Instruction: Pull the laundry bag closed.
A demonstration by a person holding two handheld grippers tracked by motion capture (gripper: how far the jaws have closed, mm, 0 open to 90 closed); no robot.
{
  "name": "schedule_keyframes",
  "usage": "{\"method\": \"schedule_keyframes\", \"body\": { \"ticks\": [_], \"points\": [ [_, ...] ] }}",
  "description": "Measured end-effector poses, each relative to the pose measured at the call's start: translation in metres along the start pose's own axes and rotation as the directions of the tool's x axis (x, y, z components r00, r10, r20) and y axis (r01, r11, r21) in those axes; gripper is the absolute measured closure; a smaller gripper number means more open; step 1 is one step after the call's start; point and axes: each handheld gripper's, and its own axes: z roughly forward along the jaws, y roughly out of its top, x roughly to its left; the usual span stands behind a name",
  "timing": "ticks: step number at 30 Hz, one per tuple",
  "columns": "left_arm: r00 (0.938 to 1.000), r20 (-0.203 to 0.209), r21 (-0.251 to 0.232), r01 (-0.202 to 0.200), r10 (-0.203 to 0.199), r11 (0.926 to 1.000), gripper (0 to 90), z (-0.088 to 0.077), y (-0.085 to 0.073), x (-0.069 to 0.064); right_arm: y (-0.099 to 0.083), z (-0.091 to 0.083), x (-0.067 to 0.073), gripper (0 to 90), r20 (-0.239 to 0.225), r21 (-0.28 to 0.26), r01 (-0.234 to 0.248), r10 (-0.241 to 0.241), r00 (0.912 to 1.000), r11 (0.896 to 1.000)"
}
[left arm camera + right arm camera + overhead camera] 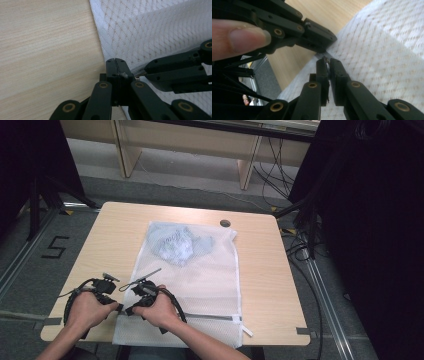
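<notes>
From the high view, a pale wooden table (105,245) stands on a grey floor, with light wooden furniture legs beyond its far edge and dark drapes to both sides. A round cable hole (225,223) sits near the far edge. On the floor to the left a black mark reads "5" (56,247). A white mesh laundry bag (200,280) lies lengthwise down the table's middle, a crumpled pale blue garment (174,244) inside its far end. A zipper (220,317) runs across the bag's near end. The left gripper (116,307) and right gripper (128,310) meet at the bag's near left corner.

In the left gripper view, the left gripper (115,65) has its jaws pressed together on the bag's left edge at the zipper's end, wood grain to the left. The right gripper reaches in from the right.

In the right gripper view, the right gripper (326,62) has its jaws pinched almost together on the zipper line, with a small piece between the tips. A thumb (239,38) rests on the other gripper at the upper left.
</notes>
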Motion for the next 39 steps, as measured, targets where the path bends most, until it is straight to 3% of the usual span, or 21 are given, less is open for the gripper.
{"method": "schedule_keyframes", "body": {
  "ticks": [4, 6, 18, 23, 25, 27, 38, 39],
  "points": [
    [0.9999, -0.012, -0.018, 0.010, -0.010, 0.9998, 89.7, 0.002, -0.001, -0.004, 0.000, -0.001, 0.001, 86.8, -0.001, 0.005, -0.007, 0.007, 1.0000, 1.000],
    [0.9999, -0.014, 0.000, -0.003, 0.003, 1.0000, 89.8, 0.001, 0.000, -0.005, 0.000, -0.002, 0.001, 86.9, 0.005, 0.006, 0.003, -0.003, 1.0000, 1.000],
    [0.9999, -0.011, -0.003, -0.001, 0.001, 1.0000, 89.9, 0.001, -0.001, -0.005, -0.003, -0.009, 0.002, 87.0, 0.023, 0.010, -0.004, 0.004, 0.9997, 1.000],
    [0.9999, -0.012, -0.013, 0.005, -0.005, 0.9999, 89.8, 0.001, -0.001, -0.005, -0.004, -0.012, 0.002, 87.0, 0.045, 0.011, 0.021, -0.021, 0.9987, 1.000],
    [0.9999, -0.011, -0.014, 0.008, -0.009, 0.9999, 89.8, 0.001, -0.001, -0.005, -0.005, -0.013, 0.000, 87.0, 0.057, 0.017, 0.058, -0.058, 0.9966, 0.998],
    [1.0000, -0.007, -0.011, 0.001, -0.001, 0.9999, 89.8, 0.001, -0.001, -0.004, -0.005, -0.015, 0.002, 87.0, 0.061, 0.027, 0.032, -0.034, 0.9976, 0.999],
    [0.9999, -0.006, -0.021, 0.010, -0.010, 0.9997, 89.9, 0.002, -0.001, -0.003, -0.009, -0.020, -0.002, 87.0, 0.062, 0.025, 0.057, -0.058, 0.9964, 0.998],
    [0.9999, -0.007, -0.021, 0.011, -0.011, 0.9997, 89.9, 0.002, -0.001, -0.004, -0.009, -0.021, -0.001, 87.0, 0.062, 0.032, 0.042, -0.044, 0.9971, 0.999]
  ]
}}
